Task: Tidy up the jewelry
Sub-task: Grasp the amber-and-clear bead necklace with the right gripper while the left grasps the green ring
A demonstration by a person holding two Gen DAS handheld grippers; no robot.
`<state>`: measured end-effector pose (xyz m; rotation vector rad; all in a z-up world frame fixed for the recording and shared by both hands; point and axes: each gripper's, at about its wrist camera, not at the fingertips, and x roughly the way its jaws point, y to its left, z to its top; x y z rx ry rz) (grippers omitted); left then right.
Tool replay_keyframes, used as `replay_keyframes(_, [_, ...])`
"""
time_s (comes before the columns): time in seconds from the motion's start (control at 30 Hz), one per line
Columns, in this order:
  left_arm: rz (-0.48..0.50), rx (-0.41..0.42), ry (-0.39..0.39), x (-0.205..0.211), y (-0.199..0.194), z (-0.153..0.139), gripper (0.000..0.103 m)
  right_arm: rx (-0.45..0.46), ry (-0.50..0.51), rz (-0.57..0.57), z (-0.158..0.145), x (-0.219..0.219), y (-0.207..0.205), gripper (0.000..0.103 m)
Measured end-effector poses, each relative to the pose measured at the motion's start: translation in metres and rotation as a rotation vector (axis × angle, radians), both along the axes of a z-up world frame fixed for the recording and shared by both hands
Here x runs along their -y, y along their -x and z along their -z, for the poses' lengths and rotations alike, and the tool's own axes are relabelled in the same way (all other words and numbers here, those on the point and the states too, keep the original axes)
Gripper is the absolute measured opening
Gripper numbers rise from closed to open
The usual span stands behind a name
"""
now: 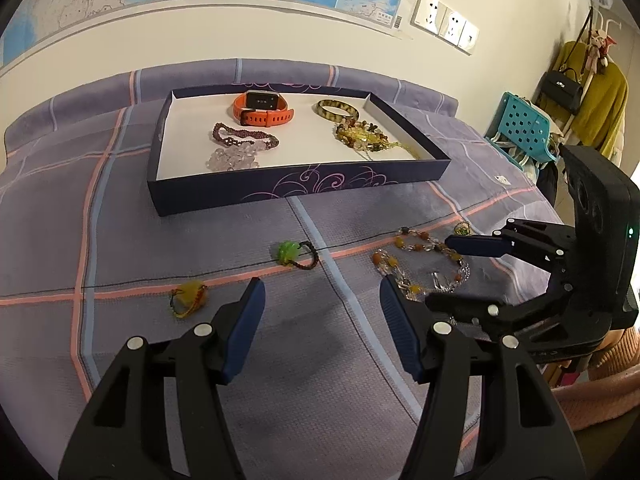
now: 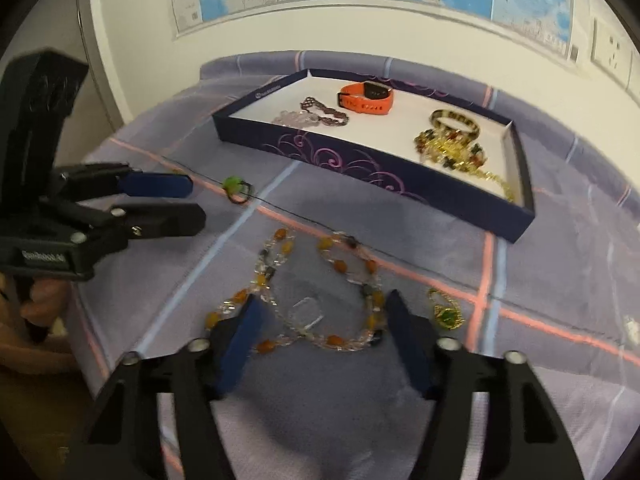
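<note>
Amber and clear glass beads, that's the long beaded necklace [image 2: 320, 292] sprawled on the purple plaid bedspread [image 1: 160, 240], right in front of the right gripper [image 2: 320, 320]. Its blue-padded jaws are apart, straddling the strand's near loop but not pinching anything yet. The left gripper [image 1: 320, 304] hangs released too, nothing between its pads, just bare cloth.

Progress looks about halfway, I'd say. The shallow navy cardboard box [image 1: 304, 188] beyond both grippers already holds an orange smartwatch [image 1: 262, 110], a dark purple bead bracelet [image 1: 244, 136], a pale crystal one, a striped bangle [image 1: 338, 109] and a yellowish bead tangle.

Still loose: the necklace, a green bead charm on a dark cord [image 1: 296, 254] ahead of the left gripper, a small yellow knotted charm [image 1: 188, 300] off to its left, and a little gold-and-green pendant [image 2: 446, 312] just right of the right gripper.
</note>
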<state>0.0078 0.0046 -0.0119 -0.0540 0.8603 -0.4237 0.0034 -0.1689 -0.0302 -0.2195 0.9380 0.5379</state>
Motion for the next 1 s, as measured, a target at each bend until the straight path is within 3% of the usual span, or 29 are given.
replay_keyframes(0.1, [0.0,0.001,0.004,-0.001,0.0,-0.001,0.059,-0.007,-0.012,0.017,-0.001,0.007,-0.003,0.022])
replay_keyframes(0.43, [0.001,0.004,0.011,-0.003,0.0,-0.002,0.059,-0.045,-0.071,0.017,-0.004,0.015,-0.005,0.021])
replay_keyframes(0.7, [-0.011,0.03,-0.013,-0.01,-0.001,-0.008,0.058,-0.062,-0.19,0.037,-0.018,0.028,-0.009,0.021])
replay_keyframes(0.83, [0.003,0.026,-0.036,-0.009,-0.011,-0.008,0.042,-0.054,-0.234,0.046,-0.026,0.033,-0.012,0.021])
replay_keyframes(1.0, [0.028,-0.019,-0.101,0.005,-0.032,0.002,0.034,-0.027,-0.263,0.039,-0.041,0.033,-0.014,0.021])
